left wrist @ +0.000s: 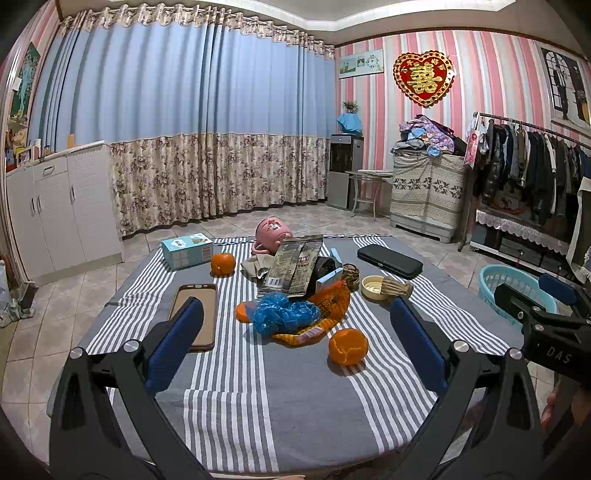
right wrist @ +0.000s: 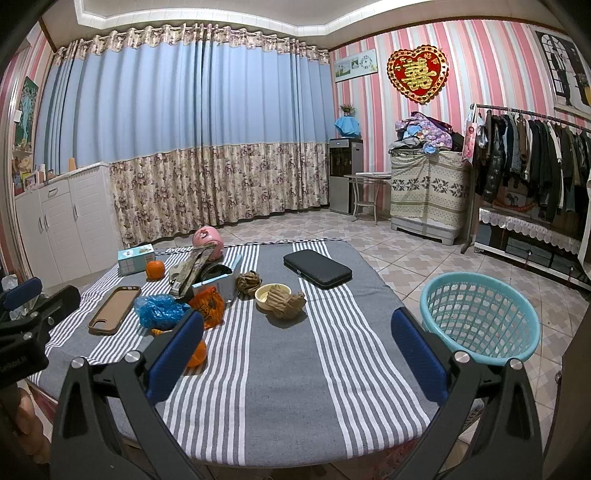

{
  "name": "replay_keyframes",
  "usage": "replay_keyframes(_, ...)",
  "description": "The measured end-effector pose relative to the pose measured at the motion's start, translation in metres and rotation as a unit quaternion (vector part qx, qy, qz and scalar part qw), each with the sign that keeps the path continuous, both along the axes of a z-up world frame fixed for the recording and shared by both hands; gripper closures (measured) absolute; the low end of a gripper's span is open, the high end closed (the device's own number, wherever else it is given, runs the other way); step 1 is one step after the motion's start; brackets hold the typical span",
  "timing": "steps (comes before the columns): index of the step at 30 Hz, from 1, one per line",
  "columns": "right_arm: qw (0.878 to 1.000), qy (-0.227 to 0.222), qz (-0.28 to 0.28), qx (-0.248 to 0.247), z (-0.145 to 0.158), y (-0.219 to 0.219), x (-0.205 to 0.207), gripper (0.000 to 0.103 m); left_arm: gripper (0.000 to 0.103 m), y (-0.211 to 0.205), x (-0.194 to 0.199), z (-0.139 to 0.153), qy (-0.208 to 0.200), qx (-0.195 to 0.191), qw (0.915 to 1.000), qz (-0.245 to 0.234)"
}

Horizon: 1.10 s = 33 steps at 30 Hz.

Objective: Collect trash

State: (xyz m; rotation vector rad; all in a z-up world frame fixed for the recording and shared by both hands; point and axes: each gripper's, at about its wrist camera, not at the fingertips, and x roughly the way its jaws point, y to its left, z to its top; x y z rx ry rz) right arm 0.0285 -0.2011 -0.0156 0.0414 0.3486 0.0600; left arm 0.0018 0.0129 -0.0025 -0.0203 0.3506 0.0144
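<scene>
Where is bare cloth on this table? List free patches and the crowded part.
Free: the near striped tablecloth in front of both open grippers, and the strip between the black zip case and the crumpled brown paper. Crowded: wrappers around the blue plastic bag and the brown phone case.

I see both views evenly lit from above, with a bright cove strip along the ceiling (right wrist: 207, 18). Shadows under the table clutter are soft and short. Fisheye bending curves the walls, corners vignette to black, and focus stays sharp.
</scene>
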Motion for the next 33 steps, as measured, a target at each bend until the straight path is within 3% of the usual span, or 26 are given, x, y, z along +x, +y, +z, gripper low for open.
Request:
replay_keyframes(16,1.000,-0.001,-0.003,-0.004,-0.006,-0.001,0.002,0.004,0.005,0.008,0.004,-0.005,-0.003,0.008,1.0000,0.001)
replay_keyframes(33,1.000,0.008,-0.007,0.008,-0.020,0.007,0.026,0.004,0.005,0.045,0.030,-0.005,0.009,0.009,0.9996,0.024)
